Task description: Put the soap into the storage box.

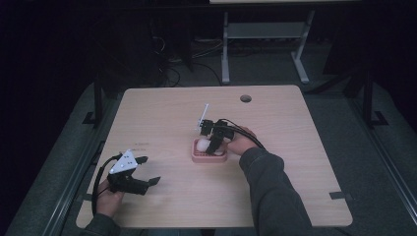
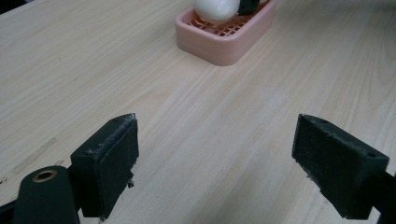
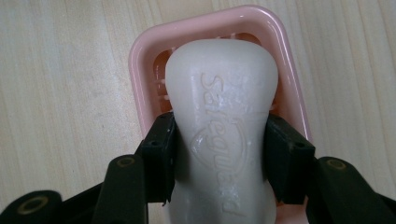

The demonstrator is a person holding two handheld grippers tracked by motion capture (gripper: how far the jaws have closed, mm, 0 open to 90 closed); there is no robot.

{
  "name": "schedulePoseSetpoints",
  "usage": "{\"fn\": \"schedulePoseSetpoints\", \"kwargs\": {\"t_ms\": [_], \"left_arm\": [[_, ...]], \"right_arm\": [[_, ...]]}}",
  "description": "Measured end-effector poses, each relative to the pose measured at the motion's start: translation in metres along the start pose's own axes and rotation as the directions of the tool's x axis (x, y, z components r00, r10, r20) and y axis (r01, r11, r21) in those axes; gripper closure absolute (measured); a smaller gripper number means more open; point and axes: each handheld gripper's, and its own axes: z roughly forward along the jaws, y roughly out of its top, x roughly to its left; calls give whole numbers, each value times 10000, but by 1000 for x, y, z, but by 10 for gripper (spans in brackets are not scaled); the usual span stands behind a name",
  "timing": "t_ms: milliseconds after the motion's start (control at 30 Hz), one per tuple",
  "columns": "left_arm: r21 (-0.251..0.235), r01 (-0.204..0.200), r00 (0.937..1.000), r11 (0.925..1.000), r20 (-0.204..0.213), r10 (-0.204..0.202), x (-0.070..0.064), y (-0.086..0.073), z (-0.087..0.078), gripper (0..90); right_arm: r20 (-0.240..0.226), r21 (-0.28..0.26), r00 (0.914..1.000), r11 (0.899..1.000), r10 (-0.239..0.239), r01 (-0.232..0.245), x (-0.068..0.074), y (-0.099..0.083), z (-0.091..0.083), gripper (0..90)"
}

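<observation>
Right gripper view: right hand-held gripper (image 3: 219,158) clamps waxy embossed soap bar (image 3: 222,116) over slatted pink dish (image 3: 140,60); left hand-held gripper (image 2: 217,163) agape.

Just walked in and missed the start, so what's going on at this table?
A person works at a wooden table with a gripper in each hand. The right gripper is shut on a white bar of soap, over a pink soap dish near the table's middle. The left gripper is open and holds nothing, nearer the table's front left.
</observation>
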Motion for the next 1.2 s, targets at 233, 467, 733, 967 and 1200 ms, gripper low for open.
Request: {"fn": "schedulePoseSetpoints", "kwargs": {"t_ms": [233,467,733,967,1200], "left_arm": [[-42,13,10000,10000,-6,-13,0,0,0,141],[-47,6,10000,10000,-26,-6,0,0,-1,141],[-67,17,10000,10000,-10,-17,0,0,0,141],[-54,8,10000,10000,-29,-9,0,0,0,141],[-38,-32,10000,10000,-68,32,-1,0,0,141]], "right_arm": [[93,23,9999,10000,-40,39,-1,1,4,486],[73,164,10000,9999,14,-16,-1,1,8,485],[-35,107,9999,9999,127,-126,-1,0,9,479],[-141,-606,9992,9974,380,-388,-2,-7,1,431],[-111,-863,9986,9949,522,-530,-1,-11,-8,417]]}}
